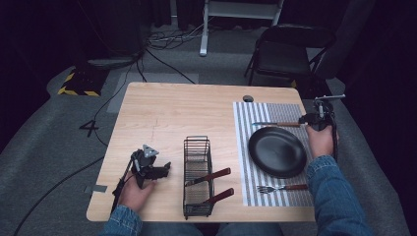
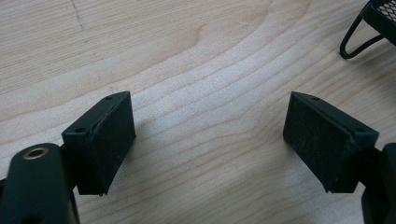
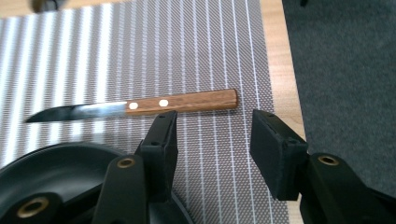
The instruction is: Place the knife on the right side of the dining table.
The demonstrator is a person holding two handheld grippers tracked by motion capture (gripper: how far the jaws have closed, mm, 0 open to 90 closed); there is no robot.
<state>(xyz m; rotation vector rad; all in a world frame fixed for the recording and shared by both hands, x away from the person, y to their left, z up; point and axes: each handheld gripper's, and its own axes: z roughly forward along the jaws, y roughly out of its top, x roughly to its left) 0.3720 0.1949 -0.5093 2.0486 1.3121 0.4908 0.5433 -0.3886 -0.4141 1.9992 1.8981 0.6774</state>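
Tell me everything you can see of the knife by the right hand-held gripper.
The knife has a dark, shiny pointed blade and a brown wooden handle with two pale rivets. It lies flat on the grey striped placemat, on the far side of the black plate, its handle toward the table's right edge. The right hand-held gripper stands open just short of the handle; its pads do not touch it. Only the placemat touches it.

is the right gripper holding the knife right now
No, the right gripper has open jaws with nothing between them, and the knife lies flat on the striped placemat just beyond its fingertips.
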